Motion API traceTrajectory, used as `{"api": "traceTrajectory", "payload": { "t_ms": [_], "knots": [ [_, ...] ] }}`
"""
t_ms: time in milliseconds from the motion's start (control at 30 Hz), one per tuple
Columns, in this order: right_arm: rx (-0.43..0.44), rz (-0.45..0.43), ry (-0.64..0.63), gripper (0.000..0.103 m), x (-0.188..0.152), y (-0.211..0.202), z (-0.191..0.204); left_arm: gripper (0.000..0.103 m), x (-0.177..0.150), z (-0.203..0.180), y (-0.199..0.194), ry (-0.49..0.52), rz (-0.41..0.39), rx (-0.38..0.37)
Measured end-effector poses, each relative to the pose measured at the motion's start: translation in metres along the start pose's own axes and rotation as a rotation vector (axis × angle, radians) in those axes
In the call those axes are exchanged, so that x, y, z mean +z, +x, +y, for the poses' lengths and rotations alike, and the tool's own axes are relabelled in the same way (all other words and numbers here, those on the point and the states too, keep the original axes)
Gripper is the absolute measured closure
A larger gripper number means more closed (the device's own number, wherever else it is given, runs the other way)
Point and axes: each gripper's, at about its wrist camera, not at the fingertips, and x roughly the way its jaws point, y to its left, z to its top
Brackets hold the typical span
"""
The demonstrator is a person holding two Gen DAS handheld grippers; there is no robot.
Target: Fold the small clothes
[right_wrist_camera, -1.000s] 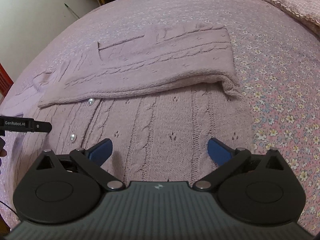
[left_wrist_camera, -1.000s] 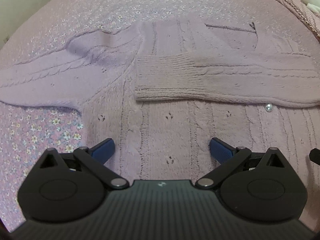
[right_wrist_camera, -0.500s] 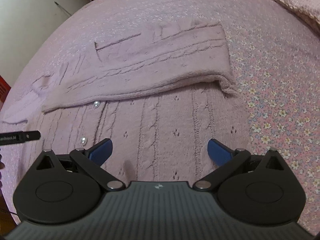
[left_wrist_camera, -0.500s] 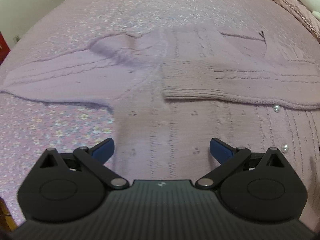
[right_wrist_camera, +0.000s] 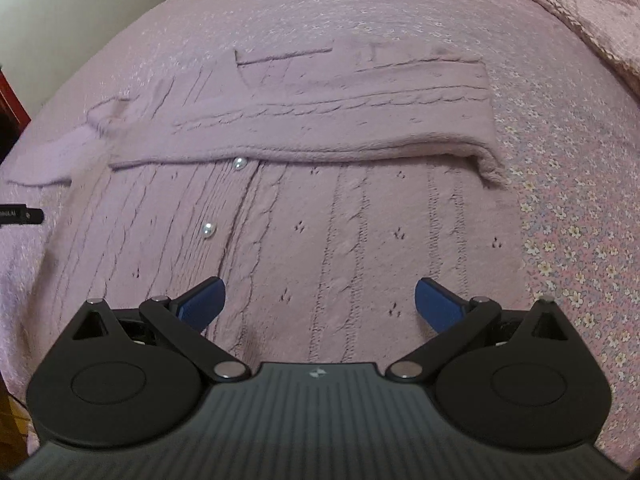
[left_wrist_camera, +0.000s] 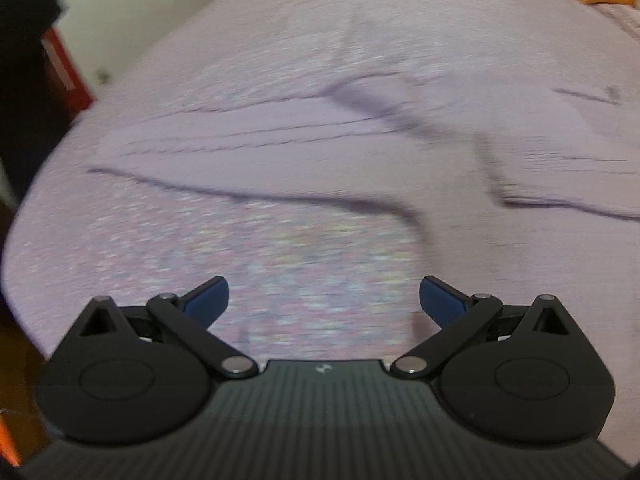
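Left gripper (left_wrist_camera: 323, 294) has swung off the cardigan (right_wrist_camera: 320, 216) toward its outstretched sleeve (left_wrist_camera: 248, 160), view blurred; right gripper (right_wrist_camera: 318, 296) unchanged over the body. Both jaws spread, empty. Cardigan flat on floral bedspread (right_wrist_camera: 576, 184), hem nearest, button line running away; folded sleeve (right_wrist_camera: 332, 120) lies crosswise.

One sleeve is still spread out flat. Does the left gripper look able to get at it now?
Probably yes. The left gripper is open over bare bedspread, and the unfolded sleeve lies just ahead with nothing between, though the view is blurred.

cardigan (right_wrist_camera: 320, 208) on bedspread (right_wrist_camera: 580, 200), sleeve (right_wrist_camera: 328, 120) folded across
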Motion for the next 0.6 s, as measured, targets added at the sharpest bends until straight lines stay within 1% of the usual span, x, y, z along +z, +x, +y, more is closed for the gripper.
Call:
{"api": "traceTrajectory", "payload": {
  "t_ms": [67, 233, 300, 367, 433, 500, 600],
  "knots": [
    [0.001, 0.014, 0.007, 0.0, -0.001, 0.003, 0.003, 0.0, 0.002, 0.013, 0.007, 0.003, 0.0, 0.056],
    [-0.006, 0.045, 0.021, 0.0, -0.004, 0.012, 0.006, 0.0, 0.015, 0.046, 0.026, 0.006, -0.013, 0.104],
    [-0.016, 0.057, 0.033, 0.0, -0.006, 0.016, 0.006, 0.0, 0.022, 0.06, 0.036, -0.034, -0.02, 0.093],
    [-0.026, 0.072, 0.044, 0.0, -0.01, 0.02, 0.006, 0.0, 0.029, 0.077, 0.045, -0.111, -0.041, 0.076],
    [-0.054, 0.073, 0.027, 0.0, -0.012, 0.023, 0.009, 0.0, 0.034, 0.088, 0.052, -0.169, -0.077, 0.102],
    [-0.076, 0.077, 0.001, 0.0, -0.014, 0.025, 0.014, 0.0, 0.04, 0.095, 0.063, -0.212, -0.09, 0.122],
    [-0.108, 0.072, -0.019, 0.0, -0.017, 0.029, 0.019, 0.002, 0.048, 0.104, 0.079, -0.276, -0.097, 0.101]
  ]
}}
